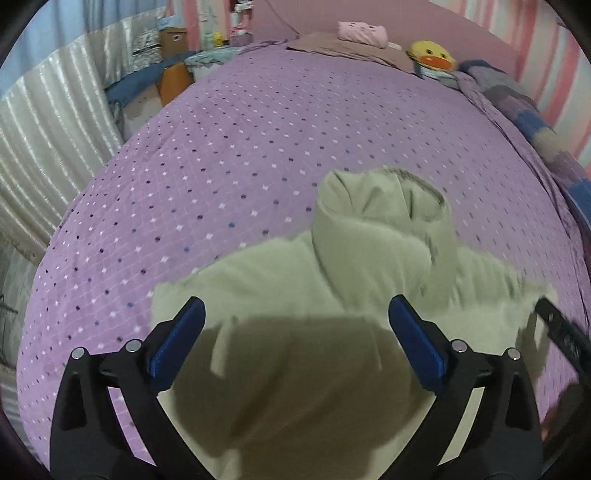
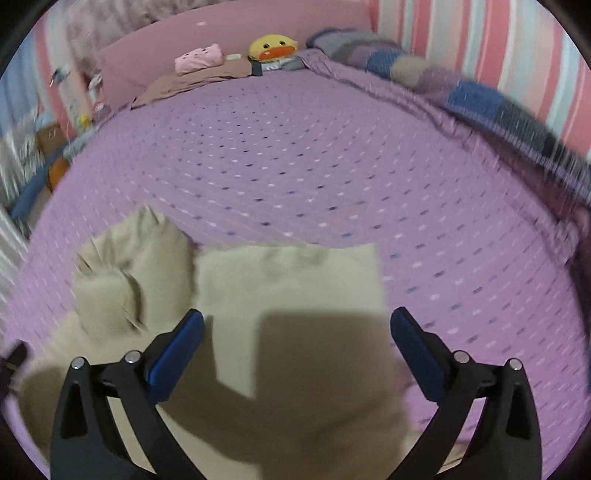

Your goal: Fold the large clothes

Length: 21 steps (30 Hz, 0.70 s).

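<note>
Left wrist view: bed [image 1: 258, 155] under a purple spread with small light and dark diamonds; pink headboard at the far end, striped pink and white wall on the right, pale curtain [image 1: 48, 140] on the left, boxes and clutter beyond the bed's far left corner. Hoodie [image 1: 280, 280], pale green-beige, lies flat on the near part of the spread, hood [image 1: 380, 206] pointing toward the headboard. Left gripper [image 1: 295, 314] hovers over the hoodie's body, jaws wide apart, nothing between the blue pads (its shadow falls on the cloth below). A dark piece of the other gripper shows at the right edge, over the hoodie's right side. Far end: pink pillow [image 1: 364, 31], duck plush [image 1: 432, 55], patchwork blanket [image 1: 524, 107] along the wall. Right wrist view (blurred): same spread [image 2: 332, 166], headboard and striped wall. Hoodie [image 2: 288, 284] lies below and left of the right gripper [image 2: 297, 321], hood [image 2: 125, 273] at left, a folded panel with a straight right edge under the jaws. Jaws wide apart, holding nothing; right pad over bare spread. Pillow [image 2: 199, 59], duck [image 2: 273, 46] and blanket [image 2: 461, 88] well apart from the hoodie; nothing lies between the grippers and the cloth.
</note>
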Motion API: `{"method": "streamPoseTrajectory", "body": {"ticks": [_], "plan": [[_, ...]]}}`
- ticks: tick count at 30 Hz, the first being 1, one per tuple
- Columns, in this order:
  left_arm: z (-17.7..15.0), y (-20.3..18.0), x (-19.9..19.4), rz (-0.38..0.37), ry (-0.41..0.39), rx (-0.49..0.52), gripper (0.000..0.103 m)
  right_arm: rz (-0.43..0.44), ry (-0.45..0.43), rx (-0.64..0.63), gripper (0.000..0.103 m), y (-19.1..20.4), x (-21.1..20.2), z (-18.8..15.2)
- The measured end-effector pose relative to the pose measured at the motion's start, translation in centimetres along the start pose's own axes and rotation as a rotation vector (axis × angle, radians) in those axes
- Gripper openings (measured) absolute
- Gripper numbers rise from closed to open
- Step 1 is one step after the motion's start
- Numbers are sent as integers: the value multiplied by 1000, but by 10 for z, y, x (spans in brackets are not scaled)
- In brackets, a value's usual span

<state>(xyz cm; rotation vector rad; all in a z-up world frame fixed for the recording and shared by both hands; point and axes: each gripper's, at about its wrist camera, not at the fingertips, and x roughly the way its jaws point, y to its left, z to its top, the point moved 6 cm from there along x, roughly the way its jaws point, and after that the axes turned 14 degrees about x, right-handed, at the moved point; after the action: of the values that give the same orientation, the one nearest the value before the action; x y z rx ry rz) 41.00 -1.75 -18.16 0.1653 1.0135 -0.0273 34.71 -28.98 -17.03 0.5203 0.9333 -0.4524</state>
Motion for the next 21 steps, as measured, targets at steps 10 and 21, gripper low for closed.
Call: {"method": "streamPoseTrajectory", "body": {"ticks": [10, 21], "plan": [[-8, 5, 61, 168, -105, 133, 100, -95, -142, -231, 101, 29, 46, -29], [-28, 16, 97, 82, -179, 45, 100, 27, -204, -235, 102, 27, 74, -40]]}}
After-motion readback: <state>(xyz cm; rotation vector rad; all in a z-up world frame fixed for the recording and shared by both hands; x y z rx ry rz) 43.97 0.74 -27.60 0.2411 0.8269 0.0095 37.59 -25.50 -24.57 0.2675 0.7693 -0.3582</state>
